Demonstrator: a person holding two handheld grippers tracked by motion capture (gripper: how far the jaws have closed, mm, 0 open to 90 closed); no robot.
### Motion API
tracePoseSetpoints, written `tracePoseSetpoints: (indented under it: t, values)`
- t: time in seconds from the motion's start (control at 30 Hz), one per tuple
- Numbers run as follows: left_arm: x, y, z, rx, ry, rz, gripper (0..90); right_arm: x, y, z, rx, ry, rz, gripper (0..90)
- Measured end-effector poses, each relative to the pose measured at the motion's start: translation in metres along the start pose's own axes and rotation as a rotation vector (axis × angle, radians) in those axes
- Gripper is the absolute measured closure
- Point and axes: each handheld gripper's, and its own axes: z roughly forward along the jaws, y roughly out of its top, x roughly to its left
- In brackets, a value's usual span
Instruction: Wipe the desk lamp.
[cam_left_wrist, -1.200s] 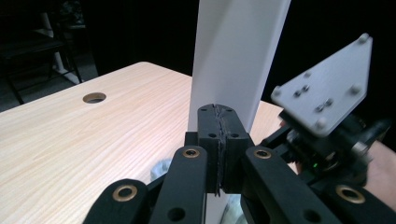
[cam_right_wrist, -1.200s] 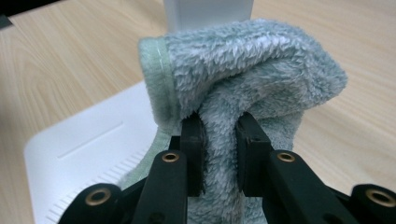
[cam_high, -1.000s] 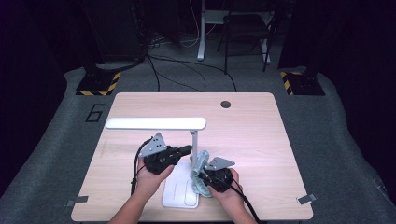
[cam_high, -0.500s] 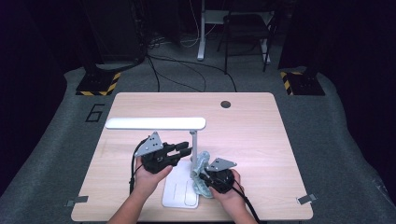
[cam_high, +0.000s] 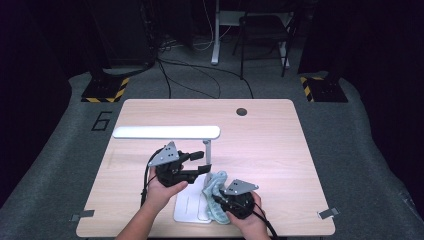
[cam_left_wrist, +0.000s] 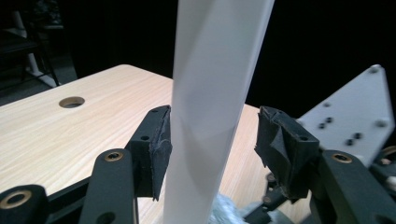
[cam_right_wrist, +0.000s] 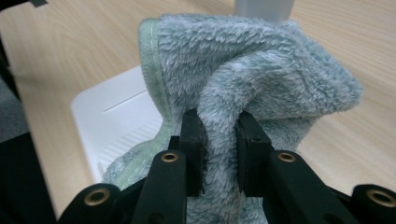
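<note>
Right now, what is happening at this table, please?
A person works on a white desk lamp with two handheld grippers. The right gripper is shut on a fluffy pale-green cloth lying over the lamp's white base. The left gripper has just been opening: the lamp's upright arm stands between its jaws, with a clear gap beside one pad. It looks like cleaning the lamp.

Wooden table (cam_high: 280, 165) with lamp base (cam_high: 187, 207), cloth (cam_high: 214, 187)

Soft overhead light is falling evenly on the table (cam_high: 280, 150), while the room from nine through three o'clock is sinking into near black. The white lamp post (cam_left_wrist: 210, 93) is blurring close up; the cloth (cam_right_wrist: 261, 70) is showing crisp, glare-free fibres.
</note>
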Motion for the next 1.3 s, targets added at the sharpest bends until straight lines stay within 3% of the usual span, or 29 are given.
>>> tracePoseSetpoints:
  t: [0.03, 0.07, 0.17, 0.27, 0.3, 0.47, 0.6, 0.87, 1.03, 1.1, 1.17, 1.3]
  values:
    - [0.0, 0.0, 0.003, 0.008, -0.003, 0.0, 44.6, 0.001, -0.001, -0.001, -0.001, 0.004, 0.002, 75.5]
    - [-0.002, -0.001, 0.005, 0.008, 0.002, -0.025, 44.5, 0.004, -0.004, -0.003, -0.007, 0.007, 0.01, 75.5]
    - [-0.001, -0.001, 0.009, 0.018, 0.019, -0.011, 44.1, 0.012, -0.009, -0.006, 0.007, 0.031, 0.009, 75.4]
    - [0.002, -0.002, 0.013, 0.028, 0.023, -0.009, 48.4, 0.018, -0.015, -0.005, 0.014, 0.028, -0.018, 75.3]
    - [0.003, -0.002, 0.014, 0.028, 0.023, -0.011, 49.4, 0.019, -0.016, -0.004, 0.019, 0.026, -0.006, 75.3]
    - [0.002, -0.002, 0.016, 0.033, 0.018, -0.015, 54.5, 0.017, -0.017, 0.002, 0.013, 0.032, 0.026, 75.3]
    - [0.004, -0.002, 0.016, 0.033, 0.005, -0.01, 58.2, 0.014, -0.016, 0.009, 0.029, 0.009, 0.007, 75.3]
    - [0.001, -0.002, 0.015, 0.038, 0.009, -0.012, 55.4, 0.003, -0.012, 0.021, 0.036, -0.039, 0.017, 75.1]
    - [0.001, -0.003, 0.015, 0.039, 0.013, -0.012, 55.6, -0.011, -0.007, 0.025, 0.037, -0.097, 0.067, 74.9]
    - [0.001, -0.003, 0.015, 0.04, 0.016, -0.013, 55.6, -0.017, -0.006, 0.025, 0.032, -0.096, 0.087, 74.8]
    - [0.001, -0.003, 0.015, 0.04, 0.017, -0.011, 55.4, -0.015, -0.006, 0.025, 0.027, -0.094, 0.089, 74.8]
    - [0.0, -0.004, 0.016, 0.044, 0.017, -0.009, 54.0, -0.003, -0.007, 0.022, 0.031, -0.079, 0.049, 74.5]
